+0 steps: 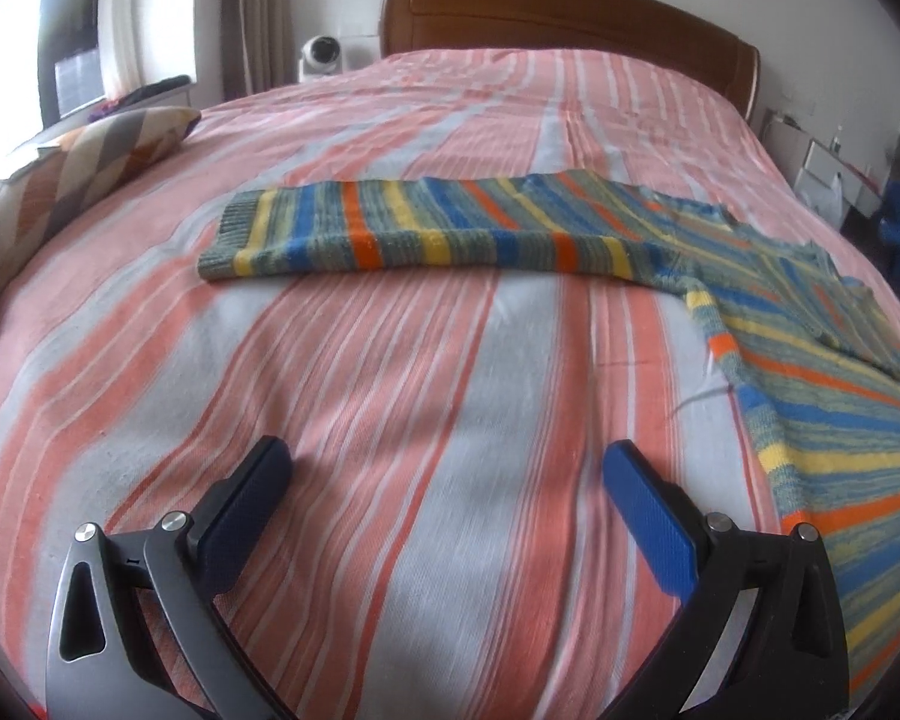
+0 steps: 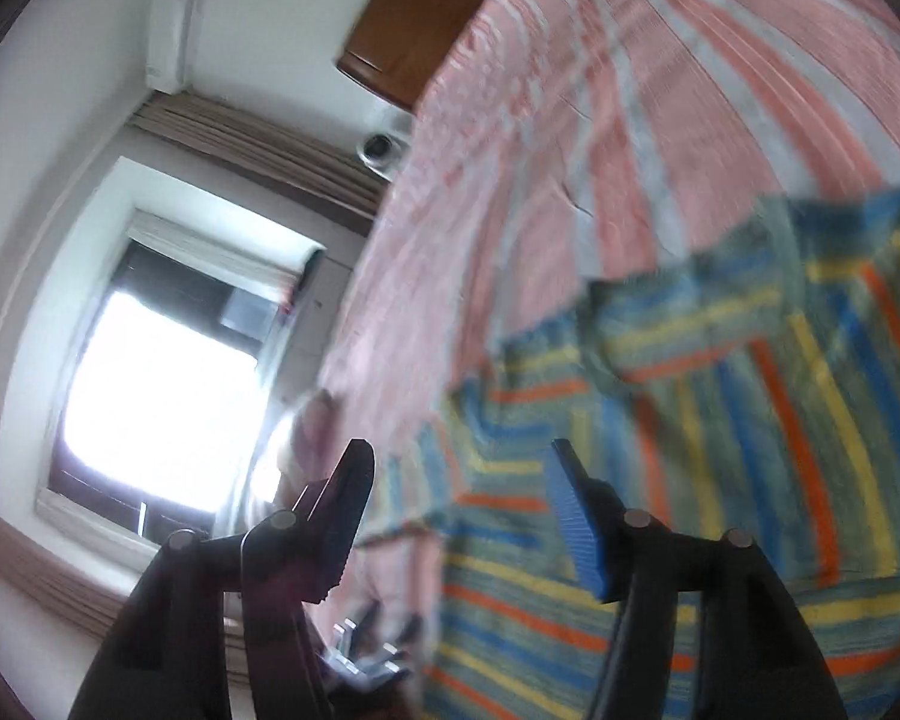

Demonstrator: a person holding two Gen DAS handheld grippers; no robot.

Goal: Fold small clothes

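Both my tongs are empty. My left tongs [image 1: 447, 468] gape wide over bare bedspread [image 1: 390, 360] near the foot edge of the bed, nothing between the pads. My right tongs [image 2: 462, 462] stand parted too, nothing pinched, view heavily blurred and rolled, pointing across the striped sweater [image 1: 570, 228] toward the window [image 2: 162, 378] side.

Sweater lies on the bed, mid-way up, toward the right edge. One sleeve [image 1: 390, 228] stretches flat toward the left edge, cuff well apart from the patterned pillow [image 1: 90, 156] at the left edge. The body runs down toward the foot corner on the right and out of the left view. In the right view an upper part looks turned over on itself, but blur stops me telling how neat that is.

Risks, my judgement:
- Knit is thick and springy; a shallow pinch takes one layer only and the fold drags crooked.
- Bedspread is loose; a low grab could catch it with the sweater and pull ridges under the fold.
- A fast swing with the right tongs could flick the turned-over part back open.
- Body near the right edge could slide off if tugged that way.

Containers: none visible, nothing to report in them.
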